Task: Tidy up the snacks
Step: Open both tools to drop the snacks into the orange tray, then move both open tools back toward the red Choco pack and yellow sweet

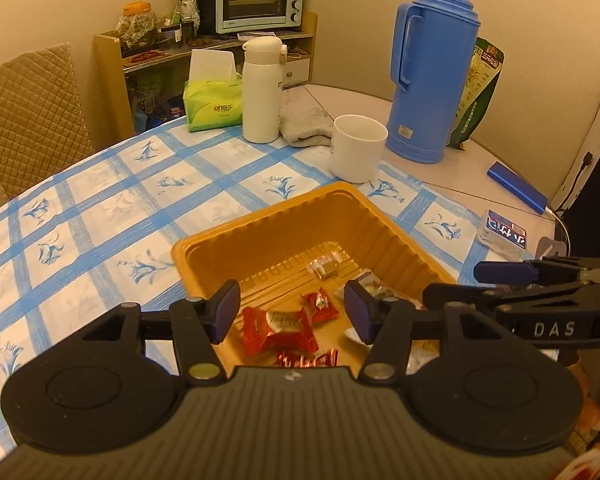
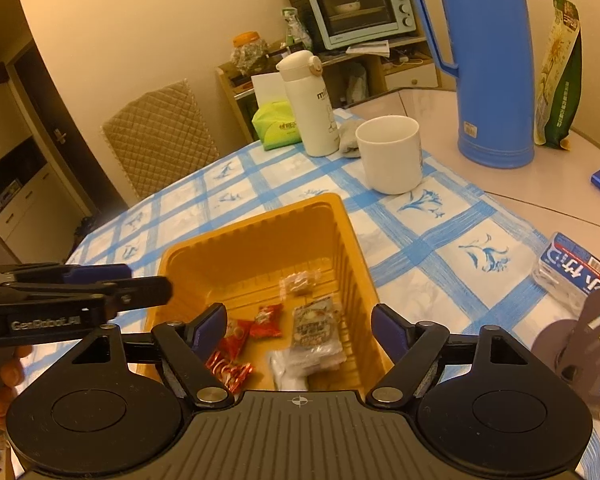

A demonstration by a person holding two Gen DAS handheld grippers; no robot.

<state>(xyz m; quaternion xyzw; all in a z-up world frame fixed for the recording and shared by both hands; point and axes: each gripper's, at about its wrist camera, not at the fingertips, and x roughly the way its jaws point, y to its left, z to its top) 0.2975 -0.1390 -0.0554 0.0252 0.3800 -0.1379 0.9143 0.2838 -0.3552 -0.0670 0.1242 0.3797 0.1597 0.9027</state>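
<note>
An orange plastic tray (image 1: 236, 236) (image 2: 188, 256) sits on the blue-checked tablecloth. Inside lie red-wrapped snacks (image 1: 278, 330) (image 2: 266, 316), a clear-wrapped candy (image 1: 324, 266) (image 2: 298, 282) and pale packets (image 2: 316, 330). My left gripper (image 1: 290, 310) hovers over the tray's near end, jaws apart, nothing between the pads; the red snacks lie below it. My right gripper (image 2: 300, 326) hangs over the same tray, jaws wide, empty, with the packets beneath. Each gripper shows from the side in the other's view: the right gripper (image 1: 452, 286) and the left gripper (image 2: 148, 280).
A white mug (image 1: 356, 148) (image 2: 392, 152), blue thermos (image 1: 432, 72) (image 2: 484, 60), white bottle (image 1: 262, 88), grey cloth and green tissue pack (image 1: 212, 100) stand beyond the tray. A small clear box (image 2: 572, 272) and dark holder (image 2: 580, 340) sit at right. A quilted chair (image 1: 28, 112) is at left.
</note>
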